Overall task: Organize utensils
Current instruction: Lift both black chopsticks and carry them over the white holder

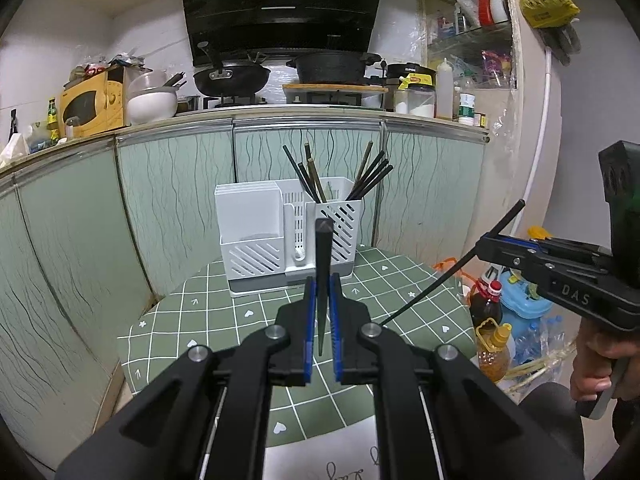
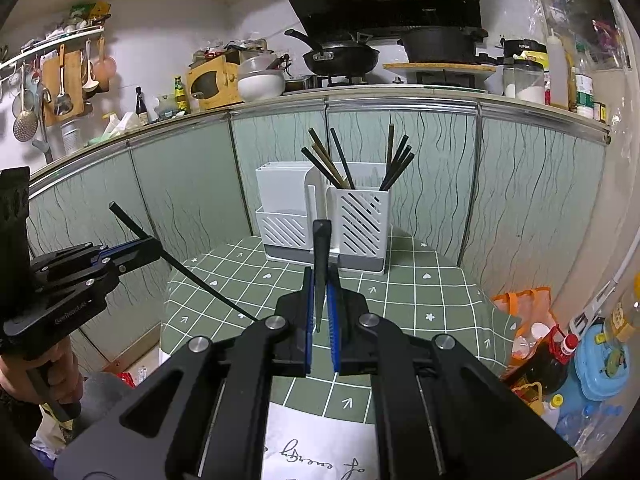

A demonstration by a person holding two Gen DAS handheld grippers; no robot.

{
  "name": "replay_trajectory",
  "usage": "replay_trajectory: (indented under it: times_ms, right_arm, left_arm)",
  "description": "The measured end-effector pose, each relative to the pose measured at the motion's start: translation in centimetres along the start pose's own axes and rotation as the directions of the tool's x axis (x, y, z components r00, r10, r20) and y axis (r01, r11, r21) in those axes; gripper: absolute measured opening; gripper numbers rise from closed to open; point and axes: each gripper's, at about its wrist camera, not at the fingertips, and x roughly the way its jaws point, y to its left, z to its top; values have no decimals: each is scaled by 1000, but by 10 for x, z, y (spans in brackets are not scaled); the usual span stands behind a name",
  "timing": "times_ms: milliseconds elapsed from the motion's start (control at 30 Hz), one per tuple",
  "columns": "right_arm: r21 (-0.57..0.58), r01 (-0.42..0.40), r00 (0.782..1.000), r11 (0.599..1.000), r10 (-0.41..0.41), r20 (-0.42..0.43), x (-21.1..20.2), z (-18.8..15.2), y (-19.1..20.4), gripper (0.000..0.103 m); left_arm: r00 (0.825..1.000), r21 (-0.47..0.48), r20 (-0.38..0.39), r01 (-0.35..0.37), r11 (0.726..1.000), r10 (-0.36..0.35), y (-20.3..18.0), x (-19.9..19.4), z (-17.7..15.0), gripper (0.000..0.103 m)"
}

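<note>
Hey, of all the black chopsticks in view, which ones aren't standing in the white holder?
Two: one chopstick clamped in the left gripper, and another chopstick clamped in the right gripper. All the others stand in the white utensil holder on the table.

Each handheld tool, left tool [image 1: 322,300] and right tool [image 2: 321,292], is matte black with blue-lined fingers [image 1: 309,320], round silver pivot screws, thin steel rods, and white lettering along its side.
</note>
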Motion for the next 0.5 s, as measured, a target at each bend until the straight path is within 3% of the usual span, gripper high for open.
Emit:
replay_trajectory:
  times_ms: [267, 500]
  right_arm:
    - [-17, -12, 1000, 1000, 12, -1, -1, 17, 2, 6]
    - [-17, -11, 1000, 1000, 12, 25, -5, 53, -5, 6]
  left_arm:
    - [1000, -28, 14, -12, 1000, 12, 9, 8, 19, 6]
    - [999, -16, 44, -2, 1000, 3, 7, 17, 53, 6]
